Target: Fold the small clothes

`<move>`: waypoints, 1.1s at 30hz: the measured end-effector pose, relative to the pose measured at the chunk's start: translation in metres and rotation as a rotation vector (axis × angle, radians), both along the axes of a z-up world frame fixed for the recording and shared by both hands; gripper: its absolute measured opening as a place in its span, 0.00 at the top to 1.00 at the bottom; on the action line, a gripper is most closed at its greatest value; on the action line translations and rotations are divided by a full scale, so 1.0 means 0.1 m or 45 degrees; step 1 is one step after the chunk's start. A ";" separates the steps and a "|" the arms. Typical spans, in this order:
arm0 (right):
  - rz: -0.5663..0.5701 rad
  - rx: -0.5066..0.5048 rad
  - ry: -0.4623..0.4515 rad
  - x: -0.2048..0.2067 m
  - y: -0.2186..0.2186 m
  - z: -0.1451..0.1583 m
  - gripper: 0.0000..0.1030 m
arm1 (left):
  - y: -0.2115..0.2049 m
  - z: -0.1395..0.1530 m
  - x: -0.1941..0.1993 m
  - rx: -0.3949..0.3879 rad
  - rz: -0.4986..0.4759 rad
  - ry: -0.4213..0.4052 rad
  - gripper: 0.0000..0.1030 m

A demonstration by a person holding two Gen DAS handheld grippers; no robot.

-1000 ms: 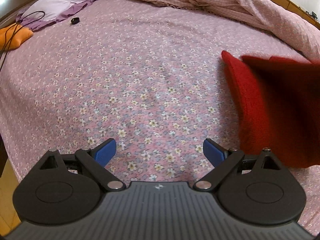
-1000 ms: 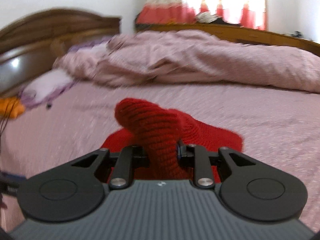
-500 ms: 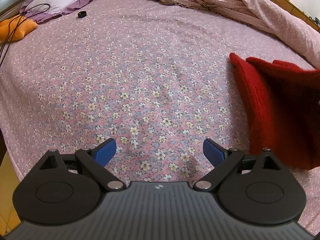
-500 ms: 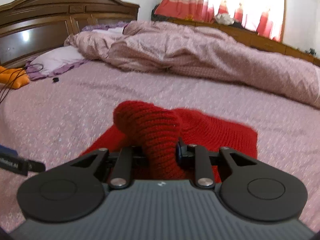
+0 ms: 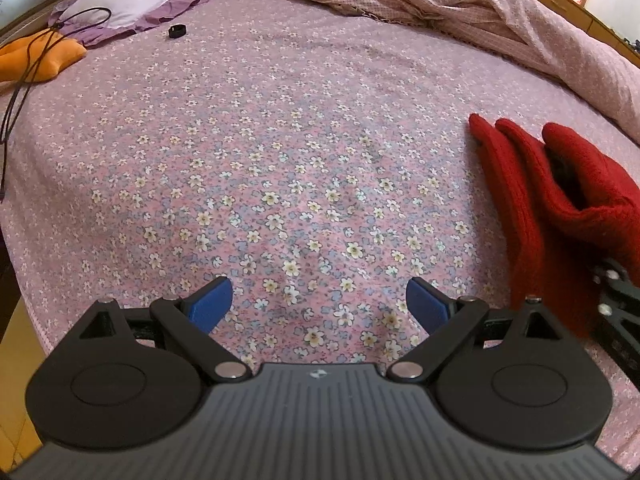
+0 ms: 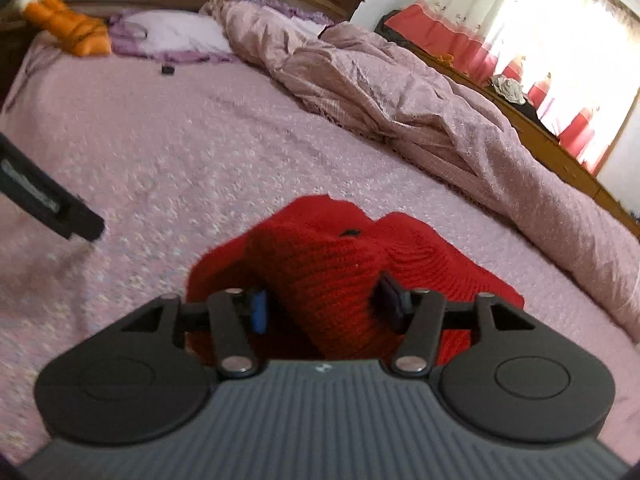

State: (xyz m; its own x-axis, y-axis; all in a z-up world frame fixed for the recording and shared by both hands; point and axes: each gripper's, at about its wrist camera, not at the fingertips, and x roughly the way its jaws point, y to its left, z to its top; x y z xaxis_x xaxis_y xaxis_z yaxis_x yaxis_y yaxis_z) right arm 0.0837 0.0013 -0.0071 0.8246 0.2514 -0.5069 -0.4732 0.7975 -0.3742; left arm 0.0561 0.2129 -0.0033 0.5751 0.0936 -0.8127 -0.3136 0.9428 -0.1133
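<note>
Now right gripper [image 6: 322, 309] tilts, opening around red knit [image 6: 320, 256].

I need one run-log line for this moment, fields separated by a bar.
stage: releasing fold | right gripper: jaws opening, red knit garment between them | left gripper: open, empty, above floral bedsheet

no readable text, labels or numbers

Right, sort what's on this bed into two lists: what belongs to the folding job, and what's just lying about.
Part of the job:
- red knit garment
- right tool, jaws opening, knit between them
- left tool, open over the floral sheet

Lying about:
- rumpled pink duvet
- lilac pillow
- orange item with black cord
- small black ring
</note>
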 end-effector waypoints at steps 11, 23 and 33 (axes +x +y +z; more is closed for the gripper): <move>-0.028 0.480 0.079 -0.31 -0.58 0.33 0.45 | -0.23 0.37 0.06 -0.011 -0.099 -0.086 0.07; -0.351 0.760 0.065 -0.27 -1.43 0.28 0.45 | -0.94 0.85 0.42 -0.032 -0.339 -0.203 0.07; -0.564 1.047 0.187 0.02 -1.99 -0.02 0.45 | -1.38 0.68 0.87 -0.065 -0.480 -0.166 0.08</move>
State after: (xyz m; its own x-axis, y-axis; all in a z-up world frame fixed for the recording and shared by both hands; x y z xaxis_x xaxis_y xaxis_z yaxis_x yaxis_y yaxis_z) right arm 0.0856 -0.1976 -0.0086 0.8725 0.2552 -0.4166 -0.0614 0.9033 0.4247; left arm 0.1435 0.0747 0.0645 0.6599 -0.1824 -0.7289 0.0732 0.9811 -0.1793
